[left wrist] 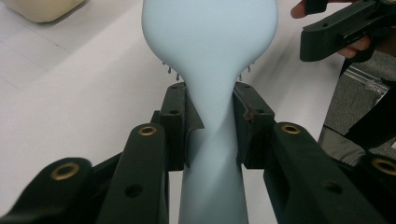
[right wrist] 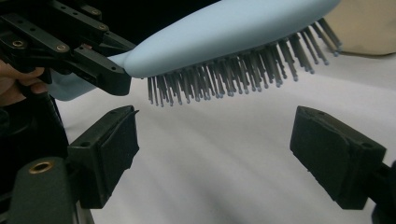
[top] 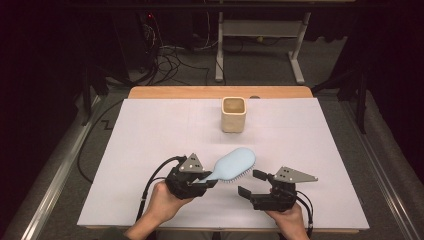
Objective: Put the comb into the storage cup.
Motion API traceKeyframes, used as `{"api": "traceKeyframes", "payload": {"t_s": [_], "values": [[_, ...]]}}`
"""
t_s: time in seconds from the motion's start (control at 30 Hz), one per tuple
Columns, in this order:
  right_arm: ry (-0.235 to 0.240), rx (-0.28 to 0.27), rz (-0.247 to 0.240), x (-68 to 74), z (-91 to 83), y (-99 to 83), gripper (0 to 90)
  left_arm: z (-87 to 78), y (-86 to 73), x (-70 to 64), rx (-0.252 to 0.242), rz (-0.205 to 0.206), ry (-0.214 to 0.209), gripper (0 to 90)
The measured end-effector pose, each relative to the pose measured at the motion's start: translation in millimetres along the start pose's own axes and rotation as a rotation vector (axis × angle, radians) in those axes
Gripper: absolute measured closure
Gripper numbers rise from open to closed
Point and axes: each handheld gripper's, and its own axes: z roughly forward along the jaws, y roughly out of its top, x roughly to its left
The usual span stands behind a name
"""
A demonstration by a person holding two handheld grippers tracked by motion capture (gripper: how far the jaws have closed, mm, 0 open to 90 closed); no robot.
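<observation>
two grippers are held low in the frame over a white table (top: pixel 150 130). the left gripper (top: pixel 200 181) is closed on the narrow handle of a pale blue hairbrush (top: pixel 234 164), whose head is carried off the surface, bristles down, slanting toward the centre of the frame. gripping at the neck probably keeps the head free and steady, so it could be passed on or lowered into something. the right gripper (top: pixel 251 182) is held just beside the brush head, lower right of it, with its jaws spread wide and nothing between them; it looks ready to receive or steady the head. a cream square cup (top: pixel 233 114) stands upright near the top centre of the table, well apart from the brush. beyond the table, a dark room with grey carpet, loose cables and a white desk frame is seen.
</observation>
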Motion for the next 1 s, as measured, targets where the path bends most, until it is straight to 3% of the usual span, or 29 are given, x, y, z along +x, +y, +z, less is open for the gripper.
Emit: {"api": "traceKeyframes", "payload": {"t_s": [0.5, 1.0], "values": [[0.052, 0.011, 0.057, -3.5, 14.5, 5.4, 15.1, 4.9, -0.7, -1.4, 0.009, 0.013, -0.003, 69.0], [0.072, 0.022, 0.09, -5.4, 20.2, 10.2, 14.7, 8.1, -1.6, -2.4, 0.01, 0.016, 0.006, 68.9]]}}
